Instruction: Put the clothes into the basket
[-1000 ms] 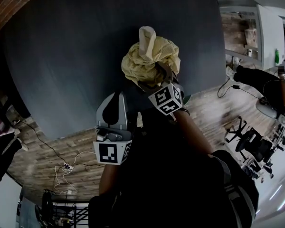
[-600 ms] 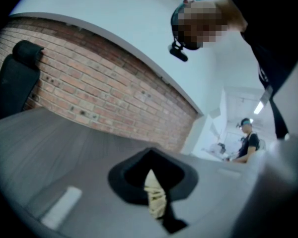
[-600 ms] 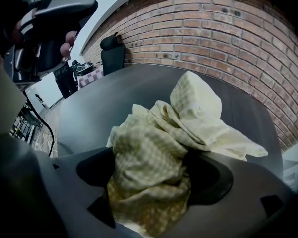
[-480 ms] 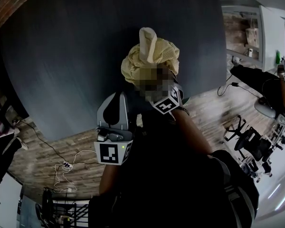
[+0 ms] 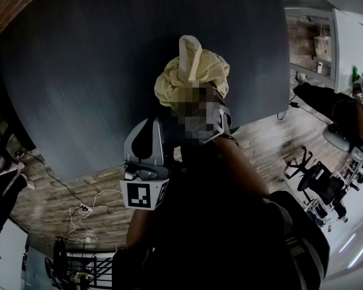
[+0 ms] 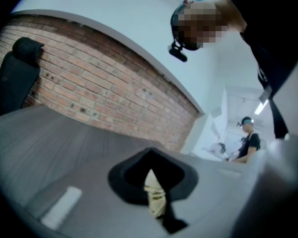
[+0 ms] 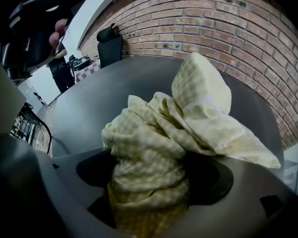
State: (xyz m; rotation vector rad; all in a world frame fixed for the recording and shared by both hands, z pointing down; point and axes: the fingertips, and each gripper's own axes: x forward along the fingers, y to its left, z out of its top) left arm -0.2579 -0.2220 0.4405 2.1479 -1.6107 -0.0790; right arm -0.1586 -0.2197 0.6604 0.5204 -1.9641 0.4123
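Head view shows almost no change over the last second. The right hand-held gripper [image 5: 198, 98] stays clamped on the bunched yellow cloth [image 5: 190, 71], above the dark surface [image 5: 97, 71]. The left hand-held gripper [image 5: 149, 128] is closed, seemingly holding nothing. No basket is in view, so delivery looks still ahead.

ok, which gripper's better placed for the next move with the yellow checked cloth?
Right. The right gripper is shut on the bundled yellow checked cloth, held over the dark round table. The left gripper sits further back, jaws together. No basket is in view.
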